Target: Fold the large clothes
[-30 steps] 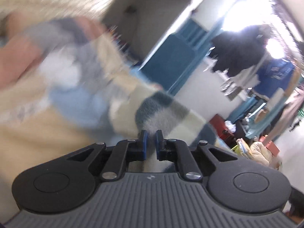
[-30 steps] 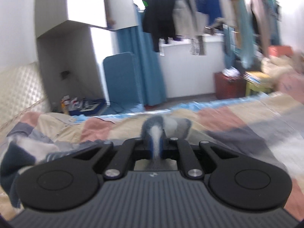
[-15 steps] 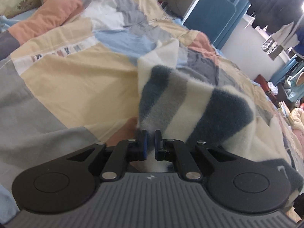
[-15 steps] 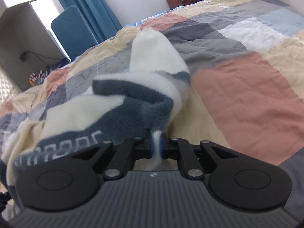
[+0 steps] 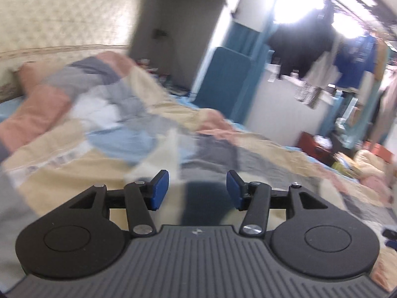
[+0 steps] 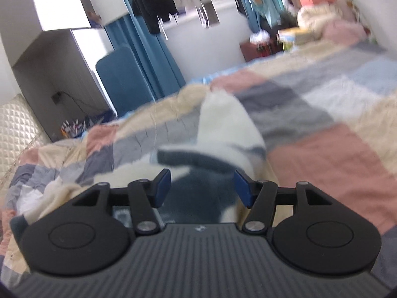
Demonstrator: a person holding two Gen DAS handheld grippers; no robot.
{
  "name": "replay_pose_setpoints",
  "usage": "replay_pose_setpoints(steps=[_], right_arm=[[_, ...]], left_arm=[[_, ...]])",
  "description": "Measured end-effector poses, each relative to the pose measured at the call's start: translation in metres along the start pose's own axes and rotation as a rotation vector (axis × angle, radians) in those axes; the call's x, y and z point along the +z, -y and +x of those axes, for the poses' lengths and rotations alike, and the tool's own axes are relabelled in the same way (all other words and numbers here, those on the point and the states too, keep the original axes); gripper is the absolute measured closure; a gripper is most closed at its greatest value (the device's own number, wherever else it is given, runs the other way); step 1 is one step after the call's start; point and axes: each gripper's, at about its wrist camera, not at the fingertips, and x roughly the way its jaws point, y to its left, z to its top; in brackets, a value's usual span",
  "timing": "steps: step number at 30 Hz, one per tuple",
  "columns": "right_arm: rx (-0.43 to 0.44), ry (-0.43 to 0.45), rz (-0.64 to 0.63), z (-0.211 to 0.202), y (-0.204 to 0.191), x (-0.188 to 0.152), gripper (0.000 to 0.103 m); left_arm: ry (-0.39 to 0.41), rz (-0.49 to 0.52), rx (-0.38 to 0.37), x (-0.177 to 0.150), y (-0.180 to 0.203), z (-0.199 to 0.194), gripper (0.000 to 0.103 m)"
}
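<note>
You had a bed (image 6: 322, 149) in front of you, covered edge to edge by a patchwork quilt (image 5: 74, 149) of pink, beige, grey, pale blue and white squares, rumpled toward the quilted headboard wall (image 5: 62, 12). Behind it stood a blue padded panel (image 6: 124, 79) beside blue curtains (image 6: 153, 49), and dark and striped clothes hung (image 5: 302, 39) against a bright window; all of that was blurred. On the quilt lay the task's thing, a fleecy striped garment (image 6: 223, 129) in cream, dark blue and grey, bunched into a loose heap with one cream corner pointing away from you toward the foot of the bed. In the right wrist view it lay just ahead of and under your right claw (image 6: 202, 186), dark blue fleece showing between the blue pads (image 6: 162, 186), which did not press on it. Your right claw's jaws had just been opening and stood apart. In the left wrist view your left claw (image 5: 197, 190) had likewise just been opening and stood apart, a dark blue stripe of the garment showing in the gap below it, the pads clear of the cloth
</note>
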Motion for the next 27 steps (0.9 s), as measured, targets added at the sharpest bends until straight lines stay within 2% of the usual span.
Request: replay_pose_setpoints(steps=[4, 7, 9, 12, 14, 16, 17, 19, 21, 24, 27], right_arm=[[0.061, 0.069, -0.076, -0.002, -0.023, 0.007, 0.043], [0.13, 0.028, -0.147, 0.013, -0.051, 0.014, 0.043], [0.171, -0.019, -0.182, 0.027, -0.07, 0.016, 0.043], [0.259, -0.104, -0.2, 0.053, -0.102, 0.019, 0.044], [0.299, -0.154, -0.224, 0.072, -0.125, 0.02, 0.045], [0.315, -0.185, -0.287, 0.091, -0.149, 0.016, 0.045], [0.314, -0.199, -0.317, 0.1, -0.161, 0.014, 0.045], [0.303, -0.224, -0.352, 0.115, -0.176, 0.005, 0.037], [0.289, -0.251, -0.372, 0.135, -0.186, -0.001, 0.021], [0.244, -0.275, -0.411, 0.158, -0.194, -0.01, 0.021], [0.193, -0.32, -0.396, 0.181, -0.19, -0.017, 0.021]], left_arm=[[-0.057, 0.078, -0.139, 0.002, 0.038, 0.023, 0.046], [-0.124, 0.143, -0.241, -0.003, 0.064, 0.048, 0.046], [-0.168, 0.183, -0.264, -0.007, 0.078, 0.067, 0.046], [-0.227, 0.21, -0.246, -0.015, 0.086, 0.101, 0.046], [-0.262, 0.211, -0.191, -0.019, 0.082, 0.122, 0.046], [-0.25, 0.219, -0.116, -0.024, 0.068, 0.132, 0.046], [-0.245, 0.233, -0.08, -0.025, 0.061, 0.134, 0.046], [-0.265, 0.229, -0.017, -0.026, 0.042, 0.144, 0.046], [-0.336, 0.152, -0.005, -0.025, 0.018, 0.159, 0.046], [-0.385, 0.03, -0.013, -0.02, -0.009, 0.176, 0.046], [-0.395, -0.003, -0.025, -0.016, -0.019, 0.183, 0.046]])
